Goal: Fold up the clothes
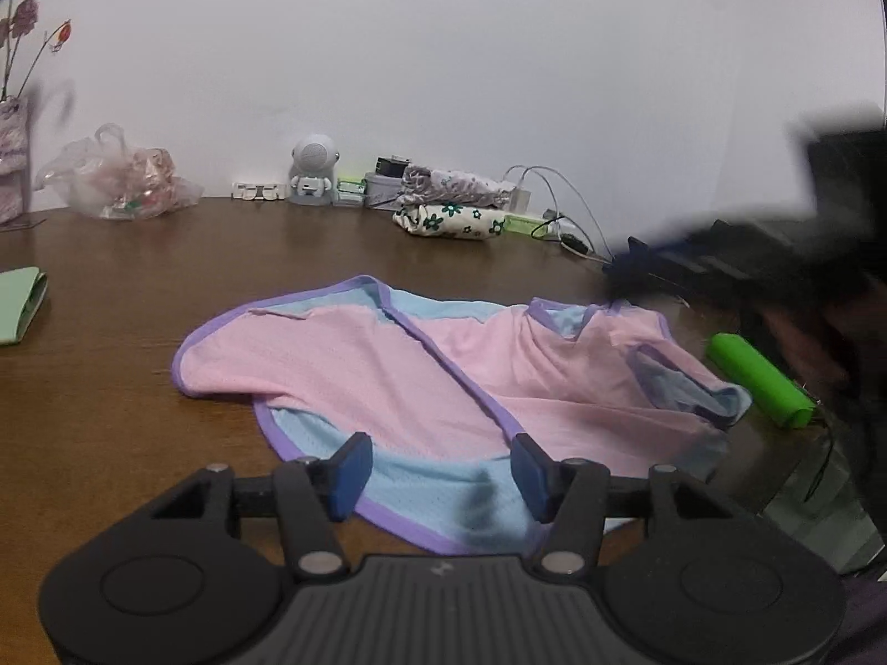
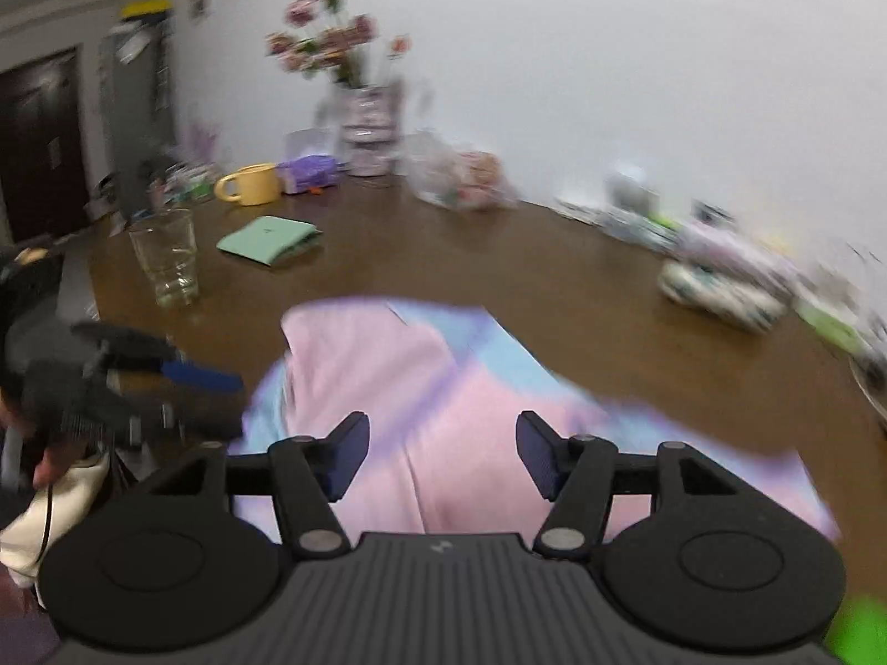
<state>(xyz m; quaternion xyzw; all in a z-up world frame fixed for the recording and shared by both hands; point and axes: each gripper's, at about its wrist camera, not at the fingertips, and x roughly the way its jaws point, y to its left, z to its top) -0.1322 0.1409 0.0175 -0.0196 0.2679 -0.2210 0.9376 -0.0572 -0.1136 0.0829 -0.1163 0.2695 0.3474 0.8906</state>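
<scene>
The pink and blue garment (image 1: 421,382) lay spread on the brown table (image 1: 138,288). The left gripper (image 1: 441,468) stood over its near blue edge with jaws apart, gripping nothing. The right gripper (image 2: 443,454) hung above the cloth, jaws also apart and empty

A brown wooden table (image 1: 138,255) meets a plain white wall (image 1: 443,55); dark door (image 2: 39,138) beyond.

garment (image 1: 388,366) — pink, blue, purple trim | table (image 1: 138,288) — brown
</scene>
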